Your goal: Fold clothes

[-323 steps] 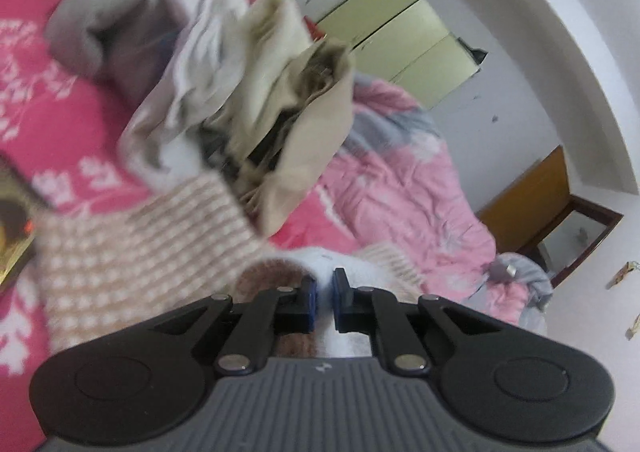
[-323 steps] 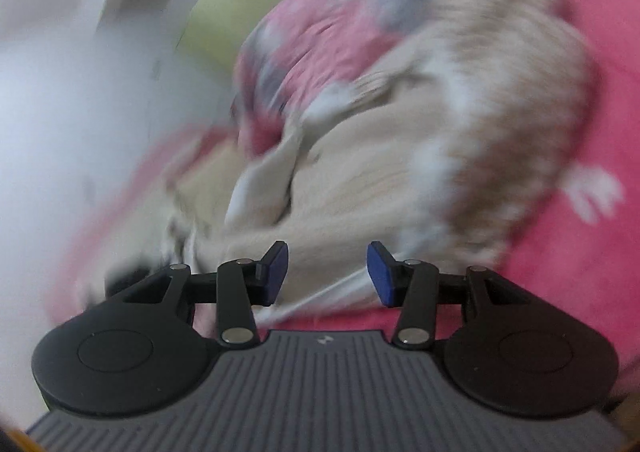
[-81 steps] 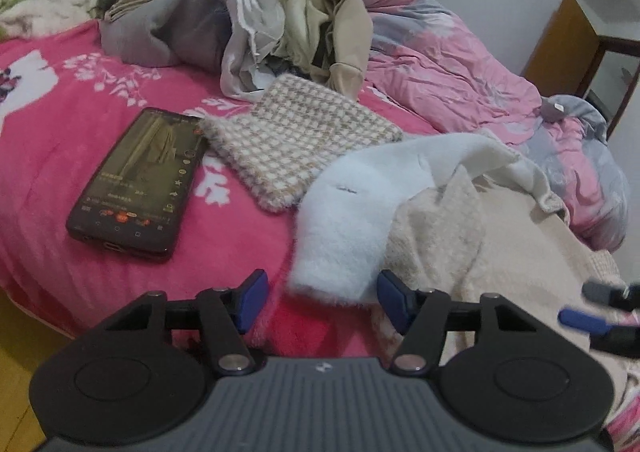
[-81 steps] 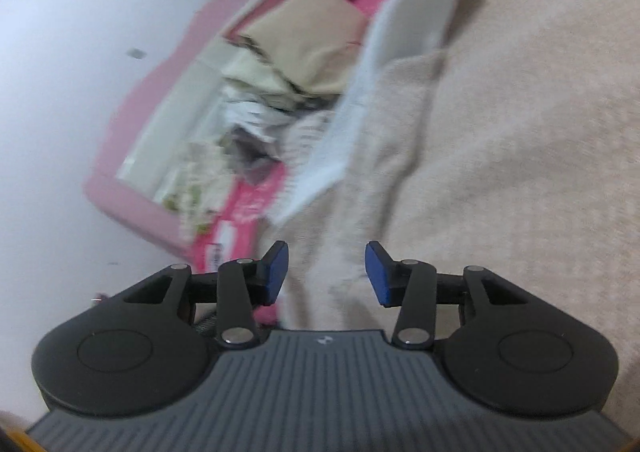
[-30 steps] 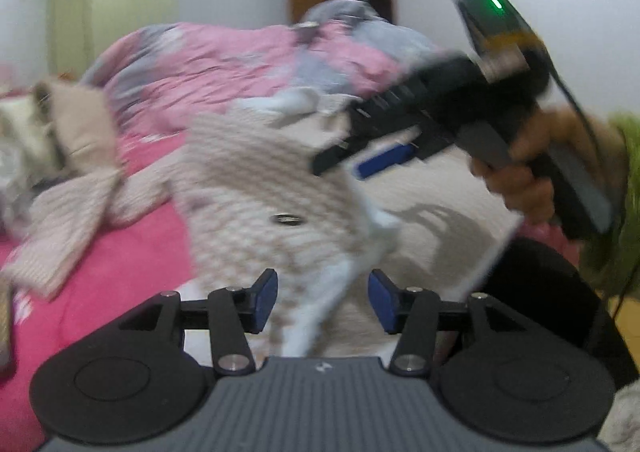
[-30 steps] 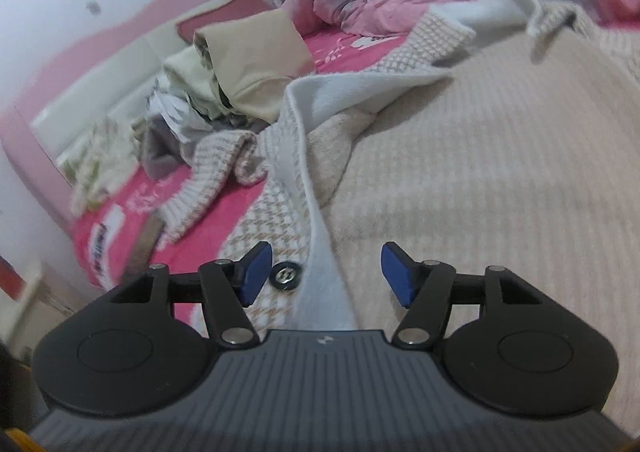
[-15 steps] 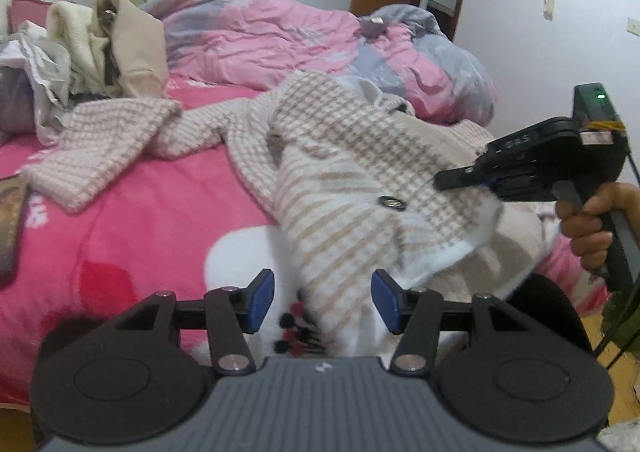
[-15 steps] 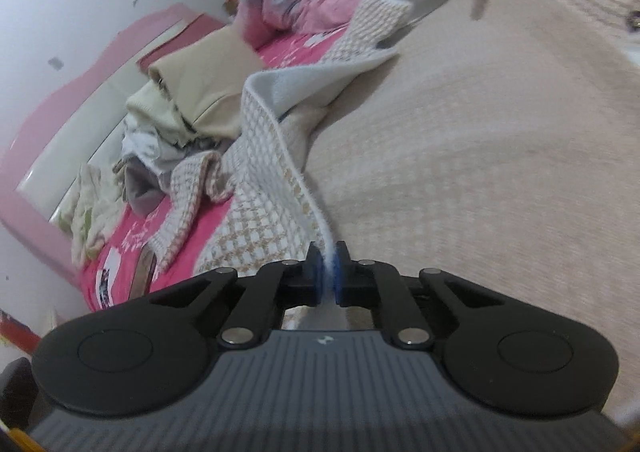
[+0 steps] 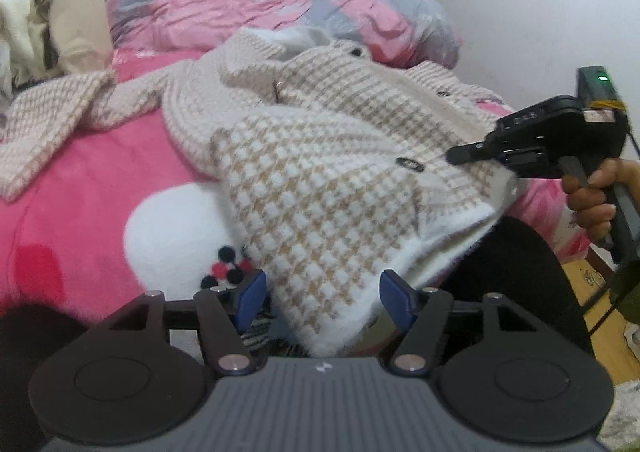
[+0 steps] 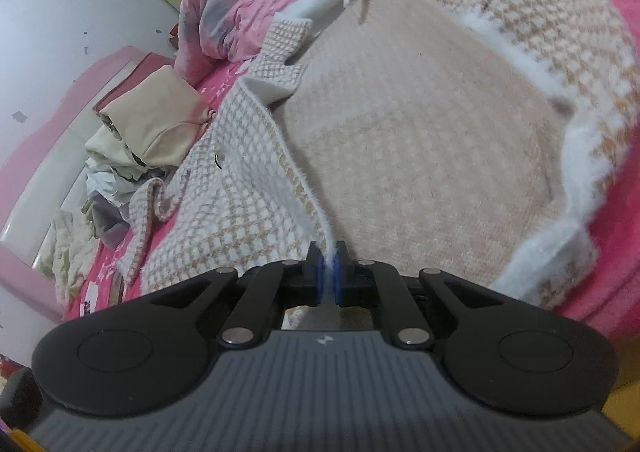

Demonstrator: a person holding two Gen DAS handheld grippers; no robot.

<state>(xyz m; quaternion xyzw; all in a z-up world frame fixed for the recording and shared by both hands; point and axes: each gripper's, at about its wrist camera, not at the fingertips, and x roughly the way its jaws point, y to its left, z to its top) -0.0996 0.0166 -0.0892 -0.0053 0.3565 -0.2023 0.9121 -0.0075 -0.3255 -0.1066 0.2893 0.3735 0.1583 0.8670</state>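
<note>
1. I am working on a checked cardigan (image 9: 320, 180). It lies open on the pink bed (image 9: 92, 188), and its near corner hangs over the bed's edge toward me.
2. My right tongs (image 10: 328, 272) are pinched tight on the fuzzy white front edge of the cardigan. In the left view I see them at about 3 o'clock, holding that edge up a little.
3. My left tongs (image 9: 322, 294) are wide apart and have just been opening more. The hanging corner of the cardigan sits between the two blue pads (image 9: 250, 294), but the pads do not press on it.
4. I think the step now is getting a second hold, so I can lift the front flap with both tongs.
5. Next I would close the left tongs on that corner. I need to catch the thick white hem, not just loose fluff.
6. Then I would carry the flap over toward 12 o'clock, to lay it flat on the plain beige inside (image 10: 420, 140).
7. The pile of other clothes (image 10: 132, 148) waits at about 10 o'clock in the right view.
</note>
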